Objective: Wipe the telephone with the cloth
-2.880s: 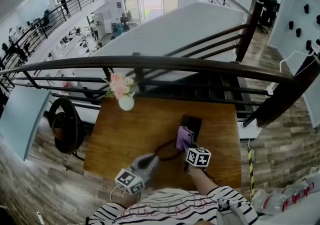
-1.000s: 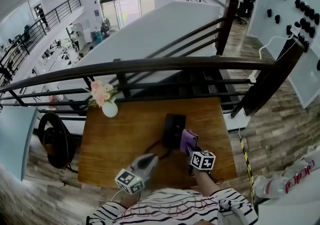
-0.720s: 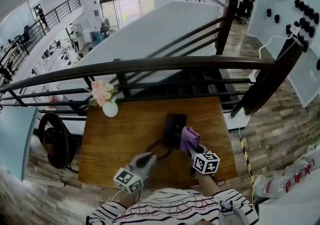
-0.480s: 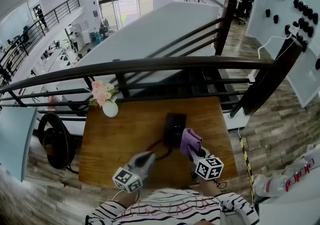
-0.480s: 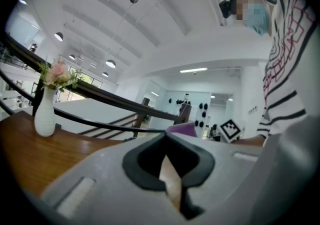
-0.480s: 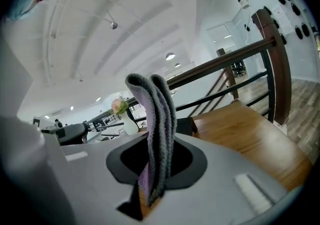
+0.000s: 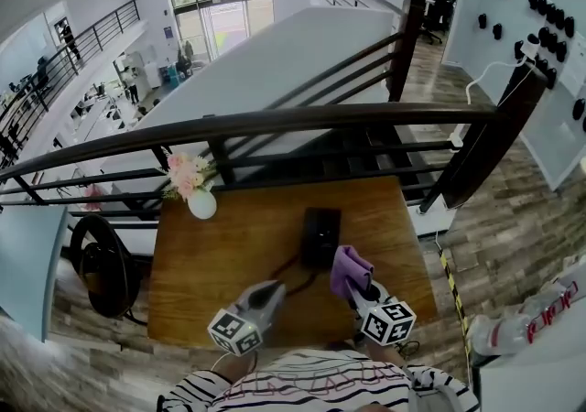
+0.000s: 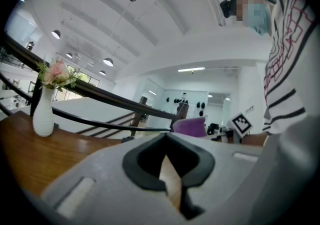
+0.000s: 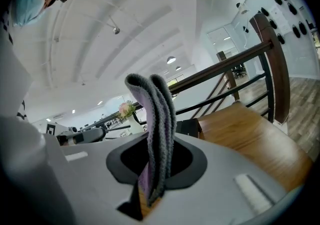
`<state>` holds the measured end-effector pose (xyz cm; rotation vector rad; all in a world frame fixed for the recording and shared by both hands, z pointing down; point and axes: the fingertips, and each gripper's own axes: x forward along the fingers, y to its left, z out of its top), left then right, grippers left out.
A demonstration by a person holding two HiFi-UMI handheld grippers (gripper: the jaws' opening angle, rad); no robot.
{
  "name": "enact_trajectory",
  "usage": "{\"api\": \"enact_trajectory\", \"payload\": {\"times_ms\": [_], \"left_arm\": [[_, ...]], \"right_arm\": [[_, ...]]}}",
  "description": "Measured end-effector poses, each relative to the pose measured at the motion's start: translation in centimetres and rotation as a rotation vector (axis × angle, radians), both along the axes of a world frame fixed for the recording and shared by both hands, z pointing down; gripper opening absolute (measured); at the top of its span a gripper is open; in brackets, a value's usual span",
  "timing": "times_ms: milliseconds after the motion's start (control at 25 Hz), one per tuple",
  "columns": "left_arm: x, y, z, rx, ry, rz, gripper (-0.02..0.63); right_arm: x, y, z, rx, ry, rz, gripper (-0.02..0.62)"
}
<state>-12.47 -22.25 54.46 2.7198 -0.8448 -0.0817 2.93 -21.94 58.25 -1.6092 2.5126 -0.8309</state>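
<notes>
As cloth (image 7: 349, 270) hangs beside telephone (image 7: 321, 234), vase (image 7: 201, 203), railing (image 7: 275, 119) beyond

Head view looks steeply down on the table (image 7: 229, 254); both gripper views skim it (vase (image 8: 43, 114) shared).

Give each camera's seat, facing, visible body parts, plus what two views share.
Head view: on the head, steeply down at table and telephone; striped sleeves show.
Left gripper view: on the left hand-held gripper, low, toward the vase; striped shirt at right.
Right gripper view: on the right hand-held gripper, past its clamped cloth toward the railing; person at left.
Shared: both gripper views show vase and cloth.
</notes>
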Motion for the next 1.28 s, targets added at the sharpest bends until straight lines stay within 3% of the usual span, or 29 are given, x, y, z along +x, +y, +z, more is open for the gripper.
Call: {"api": "enact_trajectory", "payload": {"times_ms": [1280], "left_arm": [[-2.5,0.9,0.7,-0.010,0.007,-0.023,-0.002]], "right_arm": [[-2.2,1.6,0.8,-0.015,0.035,-0.012,0.058]]}}
